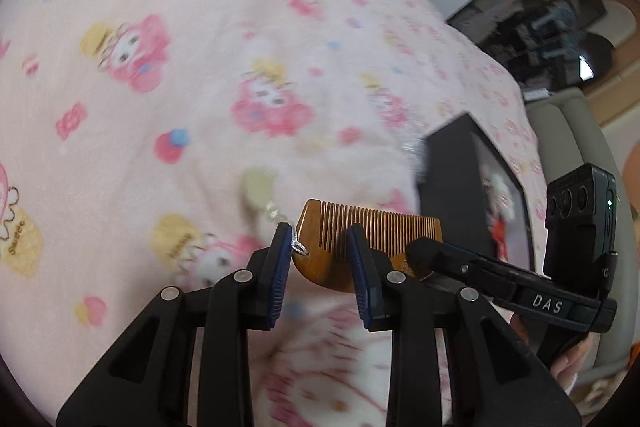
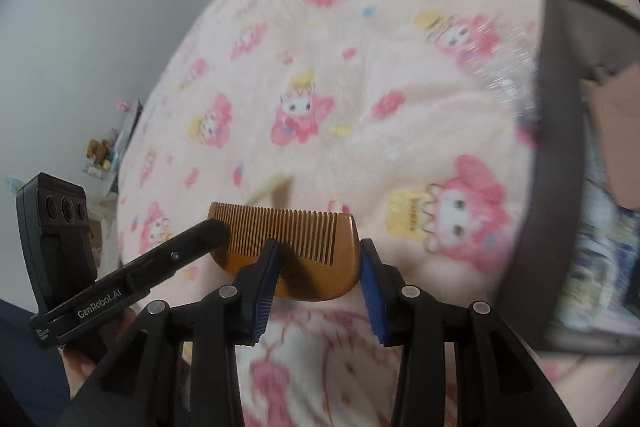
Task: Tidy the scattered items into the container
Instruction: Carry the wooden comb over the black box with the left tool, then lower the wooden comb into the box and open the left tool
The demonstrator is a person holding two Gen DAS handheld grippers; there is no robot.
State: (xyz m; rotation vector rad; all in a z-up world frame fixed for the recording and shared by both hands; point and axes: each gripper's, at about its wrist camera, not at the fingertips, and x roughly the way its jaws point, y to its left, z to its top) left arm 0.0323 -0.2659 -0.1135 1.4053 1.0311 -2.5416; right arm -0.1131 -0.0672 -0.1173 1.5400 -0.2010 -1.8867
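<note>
A brown wooden comb (image 1: 352, 239) (image 2: 296, 243) with a pale charm on a silver chain (image 1: 260, 191) is held above the pink cartoon blanket (image 1: 200, 67). My left gripper (image 1: 320, 235) and my right gripper (image 2: 318, 251) both straddle the comb from opposite ends, jaws against it. The right gripper's fingers (image 1: 436, 255) show in the left wrist view, the left gripper's fingers (image 2: 200, 239) in the right wrist view. The dark box container (image 1: 452, 167) (image 2: 560, 147) stands to the right with items inside.
A glittery silver item (image 2: 508, 83) lies by the box's left wall. A wall and shelves with toys (image 2: 100, 155) are at the left; furniture and a chair (image 1: 560, 131) lie past the bed's right edge.
</note>
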